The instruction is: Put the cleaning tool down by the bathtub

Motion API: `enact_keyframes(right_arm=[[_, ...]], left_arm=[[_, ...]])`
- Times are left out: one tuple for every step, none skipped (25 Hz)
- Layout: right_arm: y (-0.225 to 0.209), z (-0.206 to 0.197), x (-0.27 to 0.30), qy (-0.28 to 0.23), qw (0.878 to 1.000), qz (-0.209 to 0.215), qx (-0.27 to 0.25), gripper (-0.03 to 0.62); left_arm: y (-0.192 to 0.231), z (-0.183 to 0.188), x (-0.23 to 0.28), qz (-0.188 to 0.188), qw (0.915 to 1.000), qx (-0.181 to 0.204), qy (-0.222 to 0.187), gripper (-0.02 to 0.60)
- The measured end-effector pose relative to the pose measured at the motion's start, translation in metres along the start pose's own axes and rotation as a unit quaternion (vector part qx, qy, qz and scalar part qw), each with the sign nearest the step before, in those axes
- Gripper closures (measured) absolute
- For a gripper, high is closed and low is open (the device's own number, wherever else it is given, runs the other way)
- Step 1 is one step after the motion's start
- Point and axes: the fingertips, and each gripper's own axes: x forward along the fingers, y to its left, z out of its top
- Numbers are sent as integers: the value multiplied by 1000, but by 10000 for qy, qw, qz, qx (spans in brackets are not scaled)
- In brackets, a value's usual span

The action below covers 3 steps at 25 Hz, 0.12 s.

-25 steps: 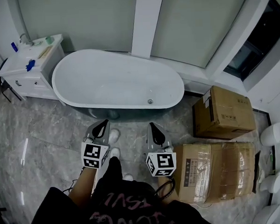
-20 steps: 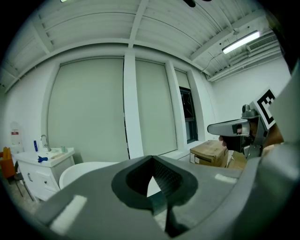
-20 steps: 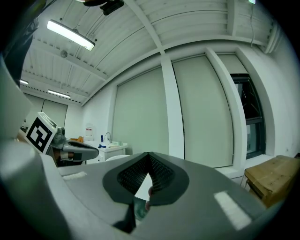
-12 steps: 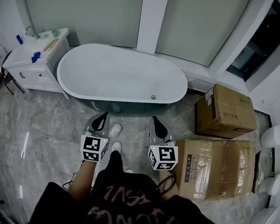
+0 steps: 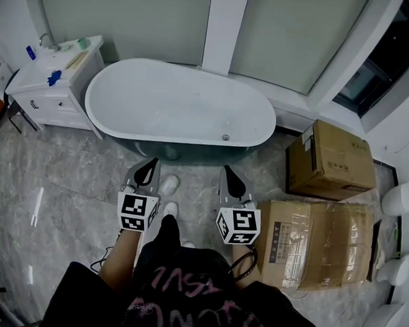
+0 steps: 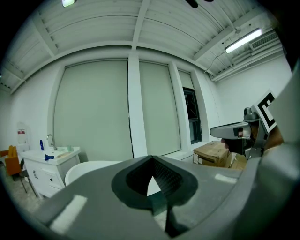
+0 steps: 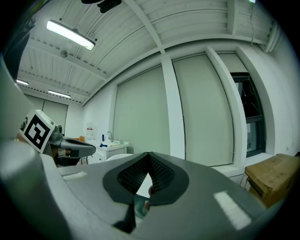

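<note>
The white oval bathtub (image 5: 181,106) stands in front of me with its drain near the right end. My left gripper (image 5: 145,175) and right gripper (image 5: 231,182) hang side by side over the floor just short of the tub's near side. Both are shut with nothing between the jaws. In the left gripper view the left gripper (image 6: 152,159) points over the bathtub (image 6: 89,168); the right gripper (image 7: 149,154) points the same way. A small blue object (image 5: 54,78) lies on the vanity top; I cannot tell what it is.
A white vanity (image 5: 56,71) with a tap stands left of the tub. Two cardboard boxes (image 5: 327,160) (image 5: 315,246) sit on the floor to the right, the nearer one close beside my right gripper. White shoes (image 5: 169,185) show between the grippers. Marble floor (image 5: 61,174) stretches to the left.
The tub and vanity have slid a little down and right in the head view, so I stand slightly closer. Both grippers have stayed shut and side by side.
</note>
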Motion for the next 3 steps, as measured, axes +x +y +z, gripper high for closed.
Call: enact_keyframes(right_arm=[[-1, 0, 0, 0, 10000, -9, 4, 582], [-2, -1, -1, 2, 10000, -18, 9, 582], [-4, -1, -1, 4, 10000, -28, 13, 582]], left_arm=[[0, 1, 1, 4, 10000, -5, -14, 581], [-1, 2, 1, 7, 10000, -7, -22, 581], [-2, 3, 2, 9, 10000, -8, -28, 581]])
